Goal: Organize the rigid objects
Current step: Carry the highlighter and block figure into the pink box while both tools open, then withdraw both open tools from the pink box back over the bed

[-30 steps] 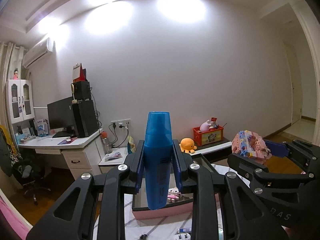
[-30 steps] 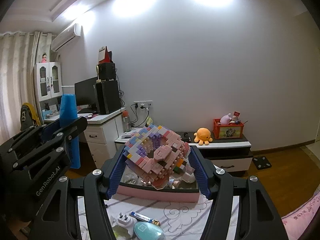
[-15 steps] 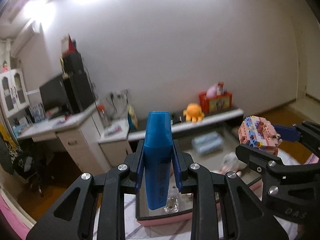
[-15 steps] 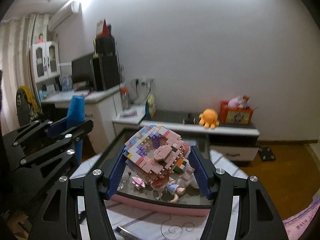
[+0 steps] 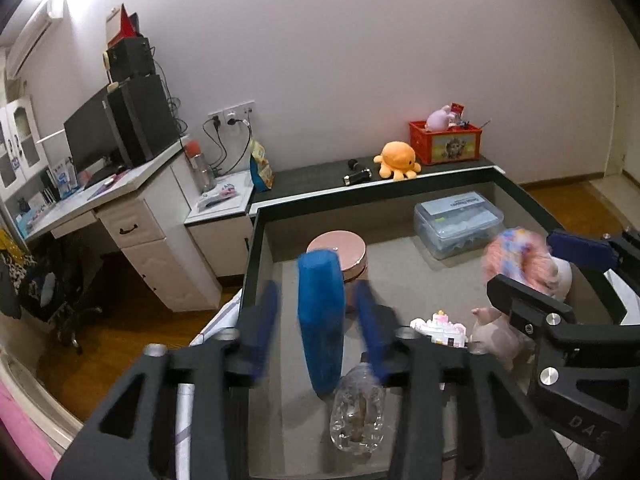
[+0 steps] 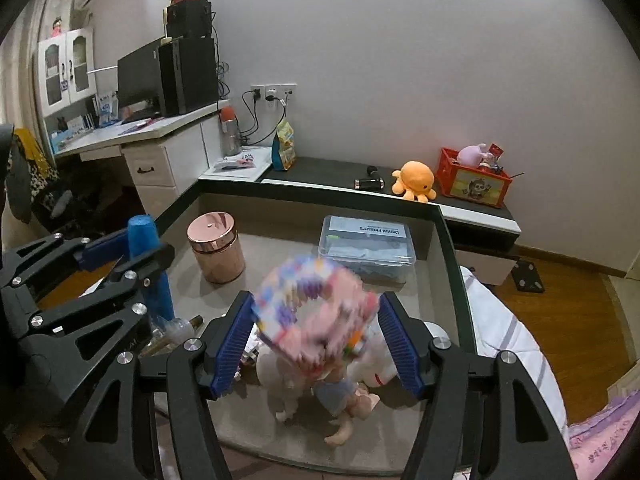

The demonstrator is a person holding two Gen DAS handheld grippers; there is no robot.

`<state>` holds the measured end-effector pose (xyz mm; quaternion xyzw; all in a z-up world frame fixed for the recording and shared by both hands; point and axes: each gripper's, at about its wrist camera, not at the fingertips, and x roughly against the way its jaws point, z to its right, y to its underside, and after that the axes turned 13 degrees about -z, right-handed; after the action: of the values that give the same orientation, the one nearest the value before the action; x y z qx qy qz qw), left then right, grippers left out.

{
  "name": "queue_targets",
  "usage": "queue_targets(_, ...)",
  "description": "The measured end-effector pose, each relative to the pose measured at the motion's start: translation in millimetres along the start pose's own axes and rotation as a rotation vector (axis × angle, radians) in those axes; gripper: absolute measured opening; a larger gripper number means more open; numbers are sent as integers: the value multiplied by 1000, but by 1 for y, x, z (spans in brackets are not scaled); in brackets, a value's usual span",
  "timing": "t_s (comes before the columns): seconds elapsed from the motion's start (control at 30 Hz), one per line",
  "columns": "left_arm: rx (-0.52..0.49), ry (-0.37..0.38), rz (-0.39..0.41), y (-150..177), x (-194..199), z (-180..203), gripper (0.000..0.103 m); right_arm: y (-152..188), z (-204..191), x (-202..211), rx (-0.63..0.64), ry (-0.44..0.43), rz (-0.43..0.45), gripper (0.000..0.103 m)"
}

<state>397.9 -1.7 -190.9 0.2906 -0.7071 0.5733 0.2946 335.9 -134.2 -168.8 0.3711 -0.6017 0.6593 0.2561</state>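
My left gripper (image 5: pixel 318 320) is open over the dark-walled bin (image 5: pixel 256 240); the blue marker (image 5: pixel 321 320) hangs blurred between its spread fingers, touching neither. It also shows in the right wrist view (image 6: pixel 150 268). My right gripper (image 6: pixel 316 340) is open too; the pink and pastel brick model (image 6: pixel 312 312), blurred, sits between its fingers with gaps on both sides. The model also shows in the left wrist view (image 5: pixel 516 256), with the right gripper (image 5: pixel 552 272) around it.
Inside the bin are a rose-gold canister (image 5: pixel 338 256), a clear floss box (image 5: pixel 456 222), a clear bottle (image 5: pixel 356 416), a small toy cake (image 5: pixel 440 326) and dolls (image 6: pixel 340 392). Behind stand a bench with an orange octopus plush (image 5: pixel 398 159) and a desk (image 5: pixel 112 192).
Both grippers tilted down over the bin and their fingers spread. The blue marker and the brick model have come free of the pads and look blurred, in motion.
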Motion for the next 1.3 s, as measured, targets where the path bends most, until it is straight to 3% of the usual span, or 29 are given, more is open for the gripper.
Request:
queue_targets(0.07, 7, -2, 4, 0, 2, -4, 60, -1, 2, 4, -11, -4, 11, 74)
queue_targets(0.13, 15, 3, 11, 1, 7, -5, 74, -1, 3, 11, -20, 3, 30, 79)
queue_targets(0.37, 69, 35, 114, 17, 70, -19, 97, 15, 5, 65, -45, -14, 109, 84)
queue_targets(0.67, 84, 69, 294, 71, 188, -20, 103, 68, -7, 169, -57, -62, 270, 87)
queue_targets(0.87, 100, 38, 394, 114, 251, -11, 103, 114, -19, 225, -53, -55, 357, 88)
queue_targets(0.93, 99, 16, 412, 128, 268, -7, 103, 128, -23, 240, -53, -53, 386, 89)
queue_targets(1.0, 105, 20, 428, 137, 280, -8, 103, 141, -27, 252, -53, -23, 413, 103)
queue_targets(1.1, 116, 46, 448, 153, 298, -9, 103, 155, -32, 270, -43, -9, 454, 103)
queue_targets(1.3, 111, 12, 464, 172, 317, -6, 103, 175, -39, 292, -38, 12, 482, 103)
